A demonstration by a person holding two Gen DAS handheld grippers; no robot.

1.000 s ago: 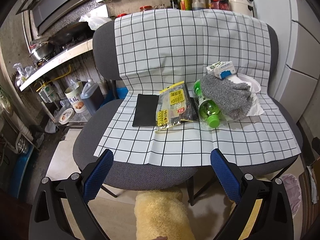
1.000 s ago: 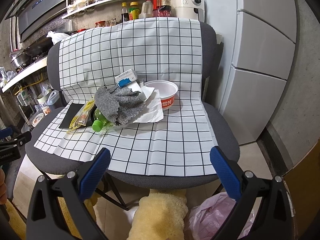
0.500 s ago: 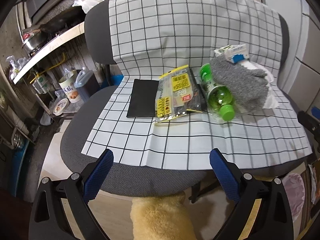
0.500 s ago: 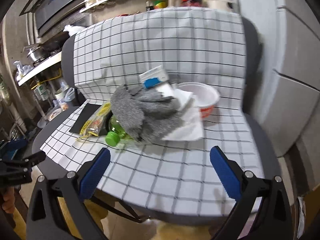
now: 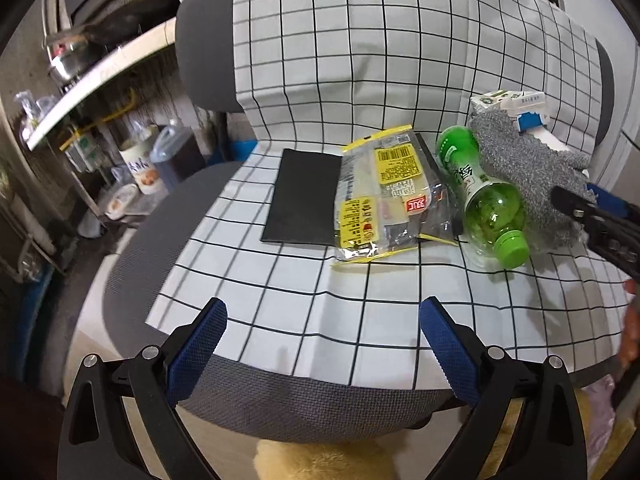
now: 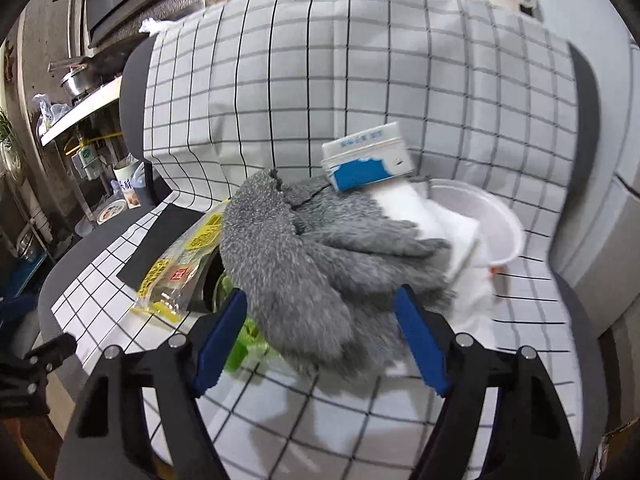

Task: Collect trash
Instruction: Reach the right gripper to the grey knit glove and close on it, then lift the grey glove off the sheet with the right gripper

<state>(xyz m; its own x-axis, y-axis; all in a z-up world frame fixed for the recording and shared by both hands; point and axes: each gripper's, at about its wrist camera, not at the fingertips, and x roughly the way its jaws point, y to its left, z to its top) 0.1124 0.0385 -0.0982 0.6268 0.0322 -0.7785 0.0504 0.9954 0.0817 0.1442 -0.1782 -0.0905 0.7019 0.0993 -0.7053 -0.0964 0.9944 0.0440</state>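
On a chair seat draped in a white grid cloth [image 5: 280,288] lie a black flat pad [image 5: 304,196], a yellow snack wrapper [image 5: 384,196], a green bottle [image 5: 484,204] and a grey fuzzy cloth [image 6: 320,256]. Behind the cloth are a blue-and-white carton [image 6: 368,160], white paper [image 6: 432,224] and a white bowl [image 6: 504,232]. My left gripper [image 5: 322,320] is open over the seat's front edge with nothing between its fingers. My right gripper [image 6: 322,300] straddles the near end of the grey cloth. Its jaws are closing and the pads do not visibly press on the cloth.
A kitchen counter with pots [image 5: 68,60] and jars on the floor [image 5: 140,168] stand left of the chair. A fridge [image 6: 608,240] rises at the right. A yellow fuzzy slipper [image 5: 320,460] is below. A person's hand [image 5: 632,320] shows at the right edge.
Both grippers have come down and closer to the seat. The right gripper's jaws have narrowed around the grey cloth, and it now shows at the right edge of the left wrist view.
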